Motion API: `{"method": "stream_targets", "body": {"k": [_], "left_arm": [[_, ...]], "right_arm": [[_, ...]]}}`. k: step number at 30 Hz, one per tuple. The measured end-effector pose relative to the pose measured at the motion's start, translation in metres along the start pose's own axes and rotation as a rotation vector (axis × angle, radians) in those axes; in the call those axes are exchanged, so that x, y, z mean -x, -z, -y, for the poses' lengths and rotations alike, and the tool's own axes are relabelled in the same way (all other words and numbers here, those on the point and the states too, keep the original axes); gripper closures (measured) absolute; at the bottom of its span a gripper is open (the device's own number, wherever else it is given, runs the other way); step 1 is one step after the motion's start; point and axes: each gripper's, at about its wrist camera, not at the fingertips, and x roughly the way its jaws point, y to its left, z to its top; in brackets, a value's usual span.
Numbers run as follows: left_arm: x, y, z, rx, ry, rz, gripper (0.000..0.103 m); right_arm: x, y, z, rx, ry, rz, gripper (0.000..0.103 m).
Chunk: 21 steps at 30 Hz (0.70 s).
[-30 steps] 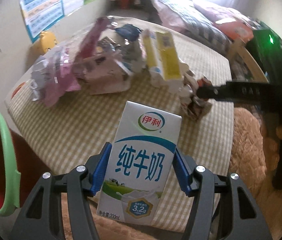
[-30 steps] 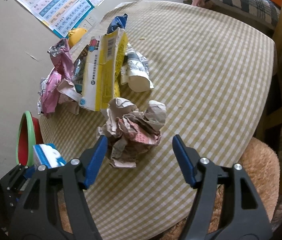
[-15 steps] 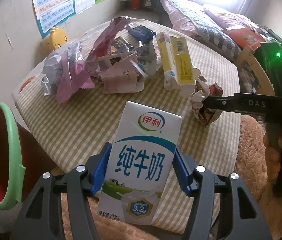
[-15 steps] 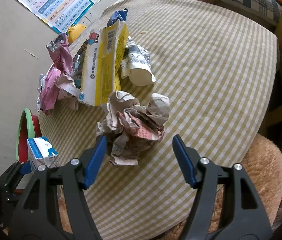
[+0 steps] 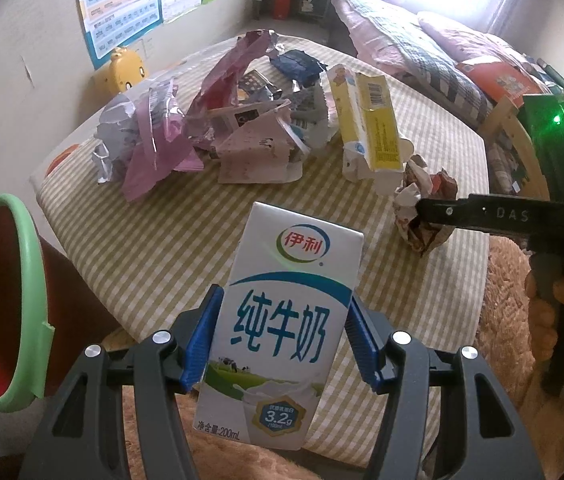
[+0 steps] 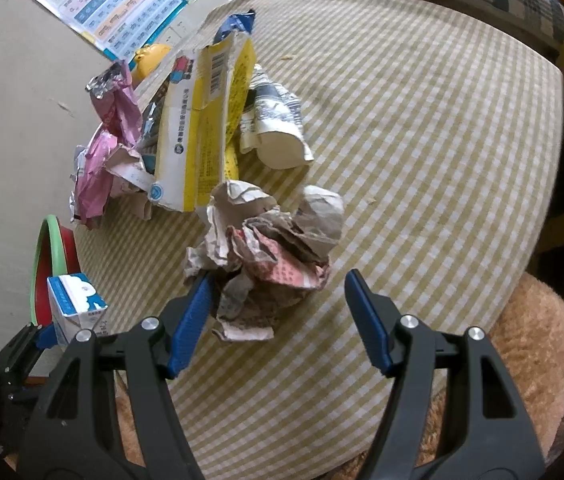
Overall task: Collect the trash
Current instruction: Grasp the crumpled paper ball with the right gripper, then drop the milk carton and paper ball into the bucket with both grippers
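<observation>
My left gripper (image 5: 284,300) is shut on a white and blue milk carton (image 5: 290,320), held upright over the near edge of the checked table (image 5: 153,248). The carton (image 6: 75,304) also shows at the lower left of the right wrist view. My right gripper (image 6: 277,280) straddles a crumpled paper ball (image 6: 273,240) on the table, and its jaws are closing. The left pad touches the paper's edge while the right pad stands apart from it. In the left wrist view the right gripper (image 5: 434,212) reaches the paper ball (image 5: 422,196) from the right.
A red bin with a green rim (image 5: 37,264) stands beside the table at the left. Behind the paper ball lie a yellow box (image 5: 374,128), pink foil wrappers (image 5: 153,144) and other torn packaging. A brown plush cushion (image 5: 502,300) sits at the table's near right.
The right gripper has crept forward onto the paper ball and its jaws have narrowed a little. The left gripper keeps the carton, almost still.
</observation>
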Motion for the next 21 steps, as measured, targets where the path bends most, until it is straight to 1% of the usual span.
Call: {"method": "stream_targets", "body": {"k": [1, 2, 4, 5, 6, 8, 11, 13, 15, 21], "left_arm": [[0.000, 0.000, 0.000, 0.002, -0.001, 0.001, 0.047], [0.001, 0.000, -0.001, 0.005, -0.002, 0.005, 0.047], [0.003, -0.001, -0.003, 0.015, -0.001, 0.015, 0.047], [0.004, -0.001, -0.004, 0.021, -0.001, 0.019, 0.047], [0.005, -0.002, -0.006, 0.029, -0.001, 0.025, 0.047], [0.008, -0.002, -0.008, 0.041, -0.005, 0.039, 0.047], [0.015, -0.004, -0.016, 0.075, -0.013, 0.069, 0.047], [0.020, -0.005, -0.023, 0.105, -0.019, 0.091, 0.047], [0.025, -0.005, -0.029, 0.127, -0.029, 0.112, 0.047], [0.045, -0.008, -0.055, 0.180, -0.102, 0.187, 0.047]], "right_arm": [[-0.002, 0.001, -0.002, 0.004, -0.011, -0.006, 0.055], [0.000, 0.002, -0.004, 0.014, -0.015, 0.000, 0.056], [0.005, 0.003, -0.008, 0.038, -0.023, 0.019, 0.063], [0.011, 0.003, -0.011, 0.049, -0.032, 0.033, 0.072], [0.015, 0.002, -0.014, 0.054, -0.039, 0.040, 0.077], [0.029, 0.003, -0.022, 0.074, -0.051, 0.070, 0.077], [0.050, 0.007, -0.037, 0.137, -0.039, 0.112, 0.078], [0.059, 0.010, -0.046, 0.160, -0.040, 0.127, 0.078], [0.067, 0.011, -0.054, 0.170, -0.059, 0.134, 0.078], [0.079, 0.009, -0.095, 0.257, -0.105, 0.149, 0.078]]}}
